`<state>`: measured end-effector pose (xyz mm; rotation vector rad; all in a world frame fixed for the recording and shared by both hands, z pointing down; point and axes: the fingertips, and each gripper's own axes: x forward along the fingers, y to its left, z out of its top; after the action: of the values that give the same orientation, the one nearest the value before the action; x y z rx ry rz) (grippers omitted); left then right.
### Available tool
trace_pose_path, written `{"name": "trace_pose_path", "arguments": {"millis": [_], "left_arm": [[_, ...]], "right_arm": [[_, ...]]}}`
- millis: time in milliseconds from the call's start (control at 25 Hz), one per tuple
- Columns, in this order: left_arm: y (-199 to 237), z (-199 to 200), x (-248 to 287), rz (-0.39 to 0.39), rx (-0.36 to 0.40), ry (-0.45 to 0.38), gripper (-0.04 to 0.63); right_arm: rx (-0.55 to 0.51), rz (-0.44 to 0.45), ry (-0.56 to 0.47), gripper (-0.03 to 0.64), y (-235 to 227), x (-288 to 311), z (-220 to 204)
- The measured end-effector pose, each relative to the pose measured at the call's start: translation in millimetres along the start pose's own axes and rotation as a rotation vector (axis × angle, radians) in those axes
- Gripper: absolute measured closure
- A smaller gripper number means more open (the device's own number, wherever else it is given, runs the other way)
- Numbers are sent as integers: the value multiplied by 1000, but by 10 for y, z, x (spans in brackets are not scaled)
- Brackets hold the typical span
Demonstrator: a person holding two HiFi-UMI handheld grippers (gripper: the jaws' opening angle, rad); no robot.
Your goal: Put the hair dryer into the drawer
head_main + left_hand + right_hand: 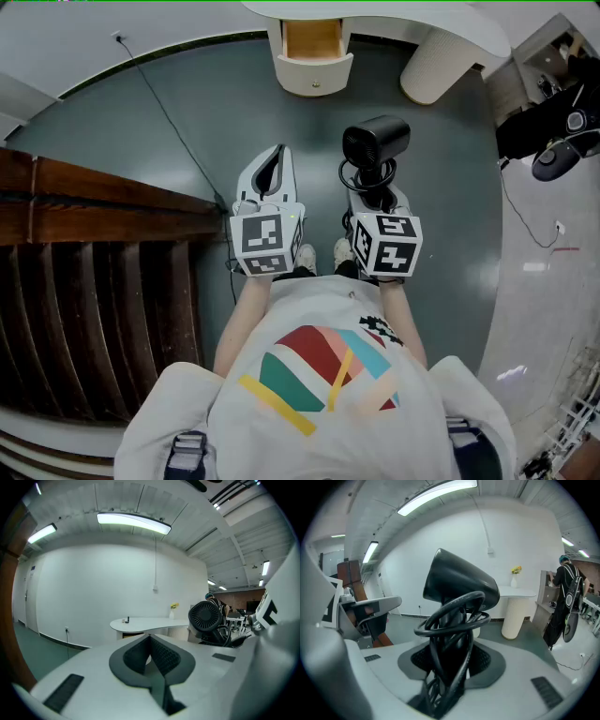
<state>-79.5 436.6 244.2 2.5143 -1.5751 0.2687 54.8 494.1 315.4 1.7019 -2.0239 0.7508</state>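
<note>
My left tool sits at frame centre, jaws pressed together and empty, aimed nearly level. Just right of it, my right tool tilts downward, jaws clamped on the hair dryer. Both forearms reach up from lower centre.

**What I wear and carry**

My white T-shirt, low in the frame, shows red, teal, yellow and pale-blue stripes. My left tongs and right tongs have white shells, dark ribbed pads and black-and-white marker cubes.

Black hair dryer upright w/ cord coiled round handle; drawer open, prob. wood-lined, well apart.
</note>
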Motion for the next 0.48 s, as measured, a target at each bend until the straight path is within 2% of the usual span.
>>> {"name": "trace_pose_path", "arguments": {"millis": [280,480], "left_arm": [[212,-64,-1,30,-32,-11,580],[348,5,125,63,-43,-15,580]], "right_arm": [[-8,-11,-12,445,-6,26,1],[48,59,-38,445,1,156,152]]}}
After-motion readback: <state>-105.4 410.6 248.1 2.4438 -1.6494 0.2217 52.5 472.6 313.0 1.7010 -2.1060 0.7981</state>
